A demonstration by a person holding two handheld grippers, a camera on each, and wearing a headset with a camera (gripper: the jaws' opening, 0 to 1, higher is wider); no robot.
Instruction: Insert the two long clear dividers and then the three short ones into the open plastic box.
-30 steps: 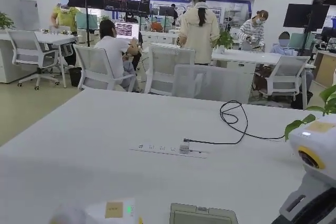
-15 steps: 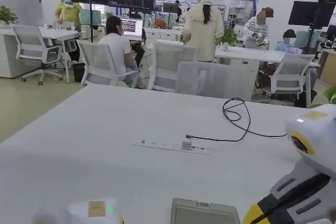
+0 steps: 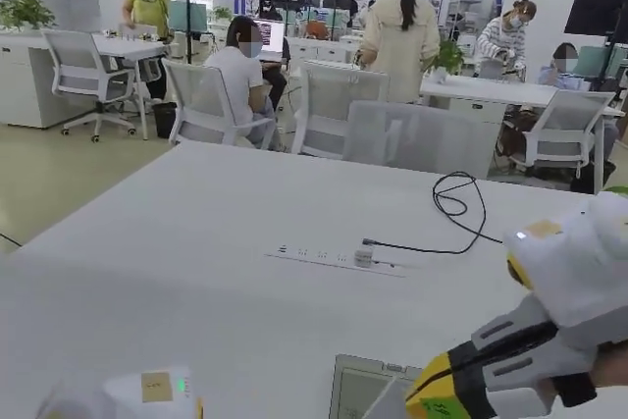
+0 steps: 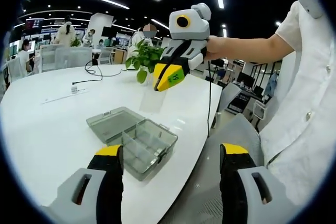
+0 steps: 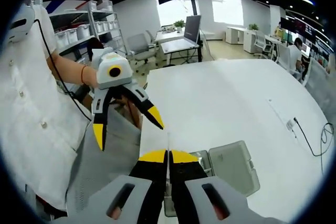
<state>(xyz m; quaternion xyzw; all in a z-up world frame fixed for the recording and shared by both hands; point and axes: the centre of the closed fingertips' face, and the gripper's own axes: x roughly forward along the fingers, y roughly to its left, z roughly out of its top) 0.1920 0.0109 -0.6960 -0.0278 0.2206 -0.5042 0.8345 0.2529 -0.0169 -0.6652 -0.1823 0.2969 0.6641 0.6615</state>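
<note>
The open clear plastic box (image 4: 134,139) lies on the white table (image 4: 47,129) near its edge, lid (image 4: 109,123) flat beside the tray. In the head view its lid (image 3: 365,383) peeks in at the bottom. My right gripper (image 4: 168,80) hovers above the box, shut on a clear divider (image 4: 152,100) that hangs below its yellow tips. In its own view the right gripper (image 5: 168,156) pinches the divider (image 5: 168,141) edge-on over the box (image 5: 231,171). My left gripper (image 4: 171,153) stands open and empty, off the table's edge near the person; it shows open as the left gripper (image 5: 127,129) too.
A power strip (image 3: 334,260) and a black cable (image 3: 461,213) lie farther back on the table. A potted plant (image 4: 144,59) stands at the table's far side. Chairs (image 3: 412,139) and several people are beyond the table.
The head camera has tilted down and shifted. My right gripper has come up and leftward from the lower right corner, with its yellow tips now over the box lid.
</note>
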